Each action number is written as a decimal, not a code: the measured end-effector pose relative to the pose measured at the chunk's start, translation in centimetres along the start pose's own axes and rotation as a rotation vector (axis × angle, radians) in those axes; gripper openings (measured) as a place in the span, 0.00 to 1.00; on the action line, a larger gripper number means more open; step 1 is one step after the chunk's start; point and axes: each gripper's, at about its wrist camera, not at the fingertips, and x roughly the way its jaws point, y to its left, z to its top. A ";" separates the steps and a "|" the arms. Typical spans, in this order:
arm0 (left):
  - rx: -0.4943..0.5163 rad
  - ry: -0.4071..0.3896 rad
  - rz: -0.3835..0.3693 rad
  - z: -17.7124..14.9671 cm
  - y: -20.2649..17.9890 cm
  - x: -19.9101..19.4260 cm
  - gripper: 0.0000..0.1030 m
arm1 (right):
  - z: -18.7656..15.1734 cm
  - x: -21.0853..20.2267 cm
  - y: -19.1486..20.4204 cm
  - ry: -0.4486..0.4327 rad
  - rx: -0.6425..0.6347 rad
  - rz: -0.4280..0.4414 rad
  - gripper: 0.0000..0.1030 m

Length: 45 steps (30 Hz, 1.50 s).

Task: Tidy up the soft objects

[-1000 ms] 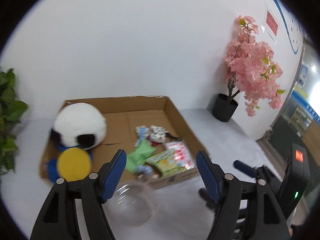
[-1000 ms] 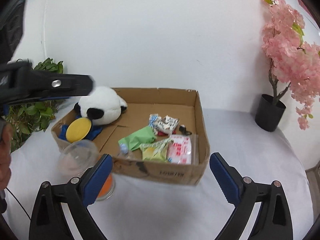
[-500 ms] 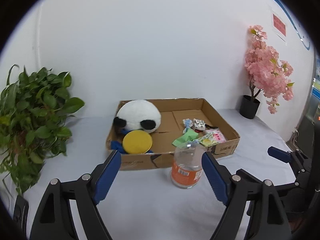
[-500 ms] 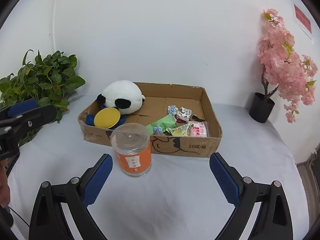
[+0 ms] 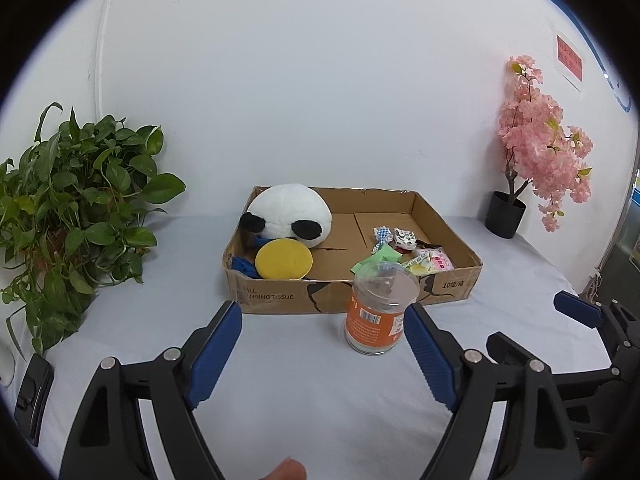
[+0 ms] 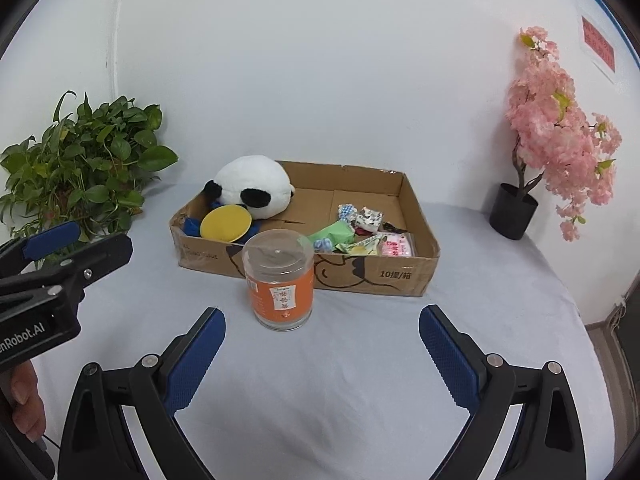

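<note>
Holding both hand-held grippers back over the desk [image 6: 360, 400], left [image 5: 322, 356] and right [image 6: 322, 354] spread apart and empty, I see the cardboard box [image 6: 400, 276] ahead gathering the panda plush [image 6: 252, 184], and the jar [image 6: 280, 280] standing nearer.

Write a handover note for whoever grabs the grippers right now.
Left gripper: open, empty.
Right gripper: open, empty.
Clear plastic jar with orange label: upright on the white tablecloth, just in front of the shallow cardboard box.
In the box: white panda plush, yellow round pad, green pouch, small snack packets.
Done: soft items are boxed.
Left: probably only the jar.
</note>
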 end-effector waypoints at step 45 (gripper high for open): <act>0.008 0.029 0.099 -2.4 0.2 1.1 1.00 | -1.7 -0.6 -0.1 0.013 0.061 -0.063 0.95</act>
